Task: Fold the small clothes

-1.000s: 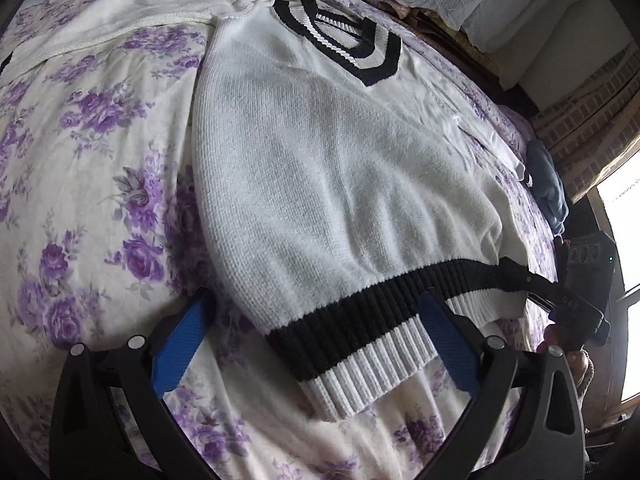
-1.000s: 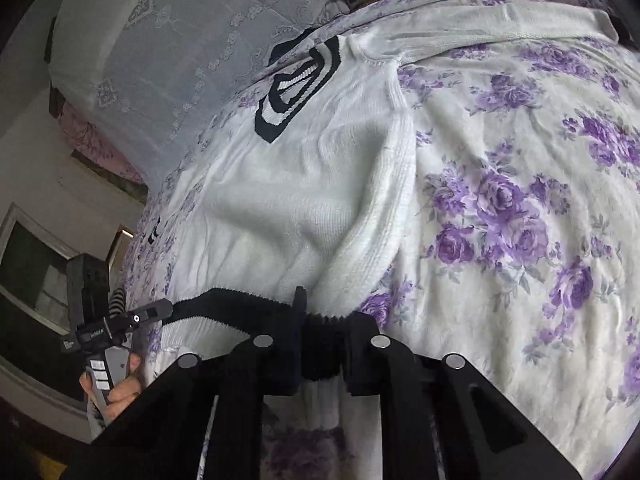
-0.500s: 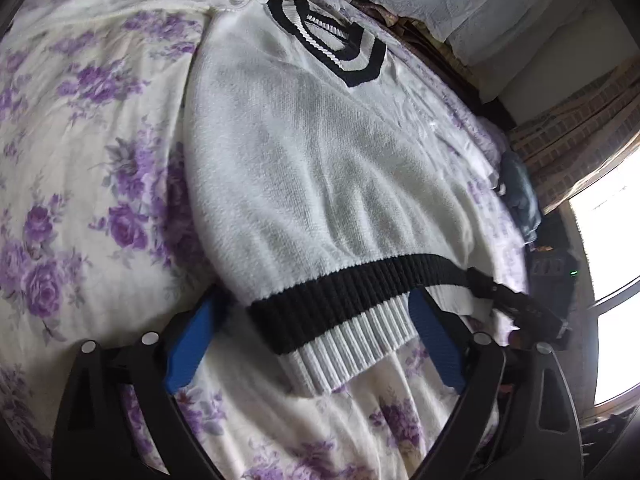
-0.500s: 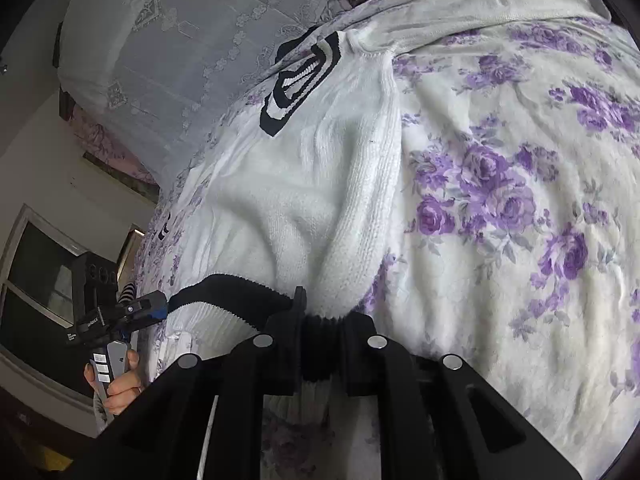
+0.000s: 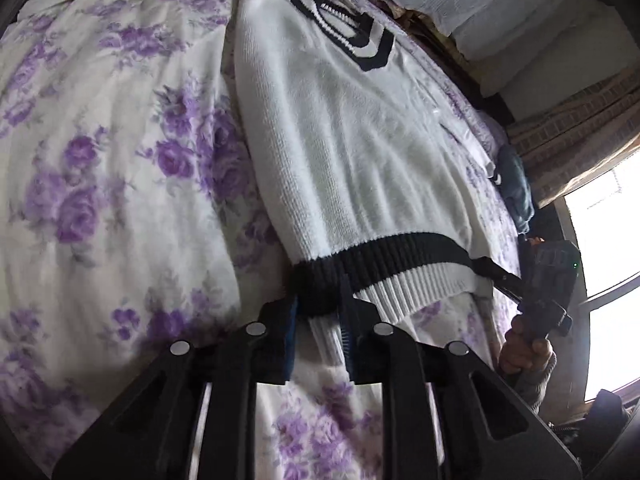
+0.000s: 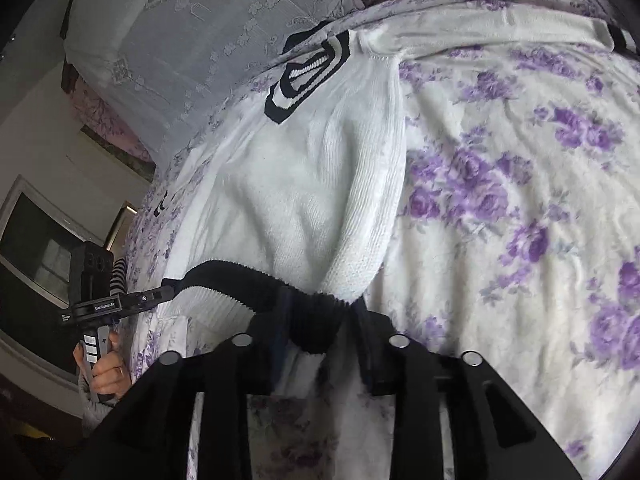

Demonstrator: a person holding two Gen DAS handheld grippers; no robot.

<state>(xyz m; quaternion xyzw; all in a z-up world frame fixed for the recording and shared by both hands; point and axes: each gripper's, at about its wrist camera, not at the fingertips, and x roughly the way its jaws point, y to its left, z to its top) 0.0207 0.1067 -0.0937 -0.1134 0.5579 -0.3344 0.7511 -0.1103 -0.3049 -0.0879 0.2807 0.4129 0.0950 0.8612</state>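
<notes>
Sweater (image 5: 360, 152), white knit with a black-and-white ribbed hem, lies flat on a bed, its hem at the near edge and its striped V-neck collar (image 5: 352, 36) at the far end. The left tool (image 5: 318, 312) is closing, its blue-padded fingers pinching the black hem band (image 5: 400, 256) at the sweater's near left corner. The right tool (image 6: 320, 320) is opening at the near right corner, with the bunched black band between its fingers, which stand partly apart; whether the pads press on it cannot be told. Each wrist view catches the other tool at the opposite hem corner, held in a hand (image 6: 106, 372) beside the bed. Beneath the sweater spreads a cream bedspread (image 5: 100, 168) printed with purple roses. A pale embroidered pillow (image 6: 208, 32) rests at the far end, a small blue-grey cloth (image 5: 516, 188) lies near the bed's right edge, and a bright window (image 5: 604, 240) stands at right.
</notes>
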